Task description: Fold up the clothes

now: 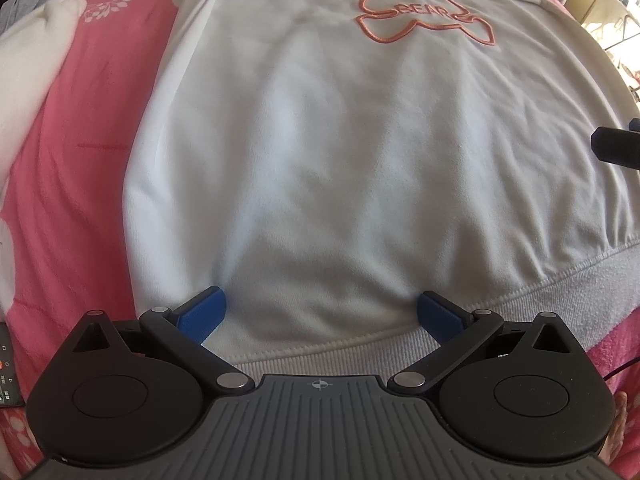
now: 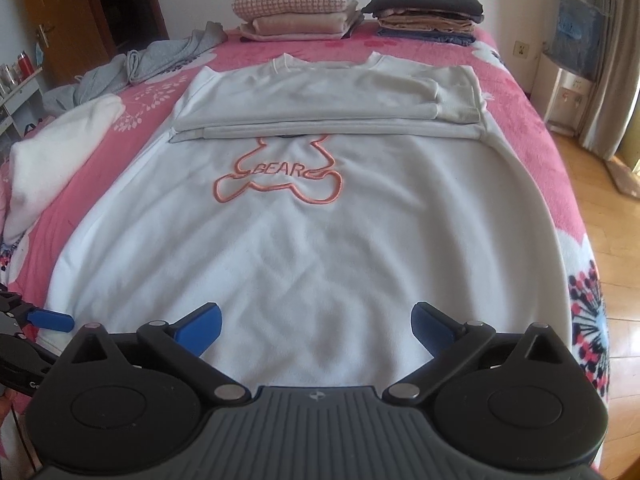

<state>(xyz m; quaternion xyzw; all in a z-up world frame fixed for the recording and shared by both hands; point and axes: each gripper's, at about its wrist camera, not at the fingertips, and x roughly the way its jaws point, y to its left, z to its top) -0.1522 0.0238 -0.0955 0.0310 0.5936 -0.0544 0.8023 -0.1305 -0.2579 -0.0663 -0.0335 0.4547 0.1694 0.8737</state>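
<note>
White sweatshirt (image 2: 304, 240) with an orange "BEAR" outline (image 2: 278, 174) lies flat, chest up, on the pink bedspread (image 2: 532, 152), both sleeves (image 2: 320, 100) already folded across the upper chest. Step in hand looks like the bottom-up fold — hem to shoulders.

Left gripper (image 1: 322, 310) points steeply down over the ribbed hem (image 1: 440, 340) near the garment's left corner, blue fingers (image 1: 204, 312) spread wide, nothing between them; whether the tips touch the cloth I cannot tell. Right gripper (image 2: 316, 322) tilts down less steeply over the lower edge of the shirt, fingers (image 2: 200, 326) also fully wide and empty, cloth beneath. Each gripper shows at the edge of the other's view — they sit side by side along the hem.

Next move, as I judge it: both need to drop onto the hem, pinch both layers, then lift and carry it toward the collar (image 2: 328, 62) evenly so the fold stays square.

Two folded stacks (image 2: 360, 12) sit at the far end of the bed; grey clothes (image 2: 160, 60) lie loose at the left.
</note>
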